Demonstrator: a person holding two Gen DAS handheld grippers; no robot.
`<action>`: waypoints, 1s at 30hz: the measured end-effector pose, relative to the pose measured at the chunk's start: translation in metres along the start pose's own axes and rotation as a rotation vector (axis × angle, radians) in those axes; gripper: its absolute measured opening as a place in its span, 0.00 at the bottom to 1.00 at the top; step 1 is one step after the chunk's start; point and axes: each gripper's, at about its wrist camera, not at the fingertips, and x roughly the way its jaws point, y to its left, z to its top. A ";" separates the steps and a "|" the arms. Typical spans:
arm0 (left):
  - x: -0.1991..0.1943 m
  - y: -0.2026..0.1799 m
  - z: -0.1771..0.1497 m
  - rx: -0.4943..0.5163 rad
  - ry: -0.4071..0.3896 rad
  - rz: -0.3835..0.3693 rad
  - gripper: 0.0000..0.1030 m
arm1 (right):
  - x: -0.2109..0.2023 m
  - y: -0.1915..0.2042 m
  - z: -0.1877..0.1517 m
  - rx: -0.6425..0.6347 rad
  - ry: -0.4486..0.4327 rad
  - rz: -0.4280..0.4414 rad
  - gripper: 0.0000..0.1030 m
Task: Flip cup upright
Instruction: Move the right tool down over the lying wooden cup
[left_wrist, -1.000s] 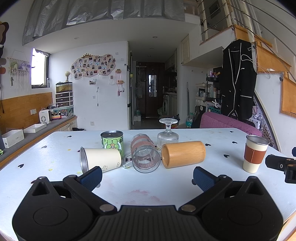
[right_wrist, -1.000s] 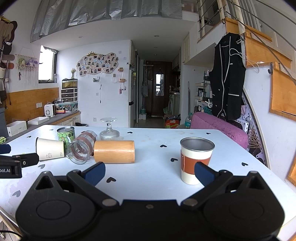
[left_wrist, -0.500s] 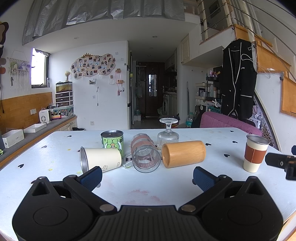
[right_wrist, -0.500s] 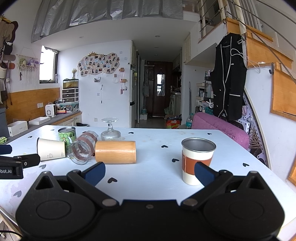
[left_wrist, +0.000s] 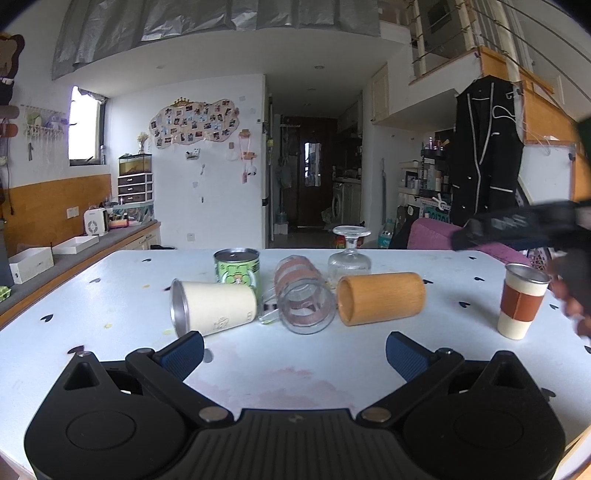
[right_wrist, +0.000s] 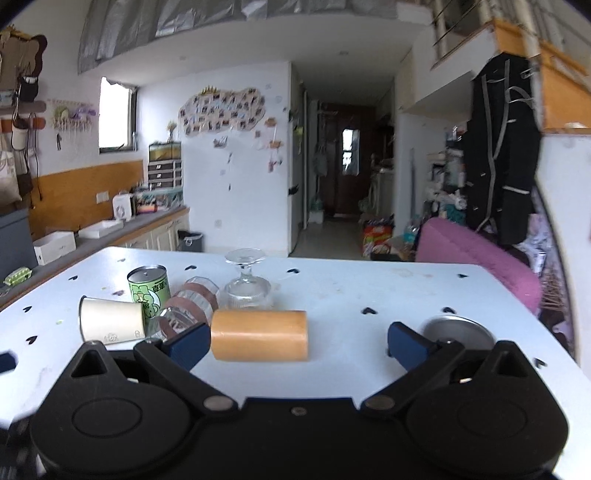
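Note:
Three cups lie on their sides on the white table (left_wrist: 110, 295): a cream steel-rimmed cup (left_wrist: 214, 308) (right_wrist: 110, 325), a clear ribbed glass mug (left_wrist: 303, 302) (right_wrist: 188, 308), and a wooden cup (left_wrist: 380, 298) (right_wrist: 260, 340). A cup with a brown sleeve (left_wrist: 521, 301) stands upright at the right; only its rim (right_wrist: 458, 330) shows in the right wrist view. My left gripper (left_wrist: 294, 352) is open and empty, in front of the lying cups. My right gripper (right_wrist: 297, 345) is open and empty, raised above the table, with the wooden cup seen between its fingers.
A green can (left_wrist: 237, 266) stands behind the cream cup. An upside-down stemmed glass (left_wrist: 350, 254) stands behind the wooden cup. The right gripper body (left_wrist: 517, 227) and the hand holding it show at the right of the left wrist view. A pink sofa (right_wrist: 480, 258) sits beyond the table.
My right gripper has risen and moved left and forward, so the sleeved cup now sits low under its right finger. The left gripper has not moved.

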 end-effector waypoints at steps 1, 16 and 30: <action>0.000 0.003 -0.001 -0.004 0.003 0.005 1.00 | 0.013 0.002 0.005 0.007 0.018 -0.002 0.98; 0.018 0.061 -0.014 -0.087 0.071 0.091 1.00 | 0.182 0.045 0.041 0.221 0.282 -0.096 0.63; 0.025 0.060 -0.017 -0.091 0.093 0.079 1.00 | 0.194 0.076 0.017 -0.016 0.255 -0.093 0.65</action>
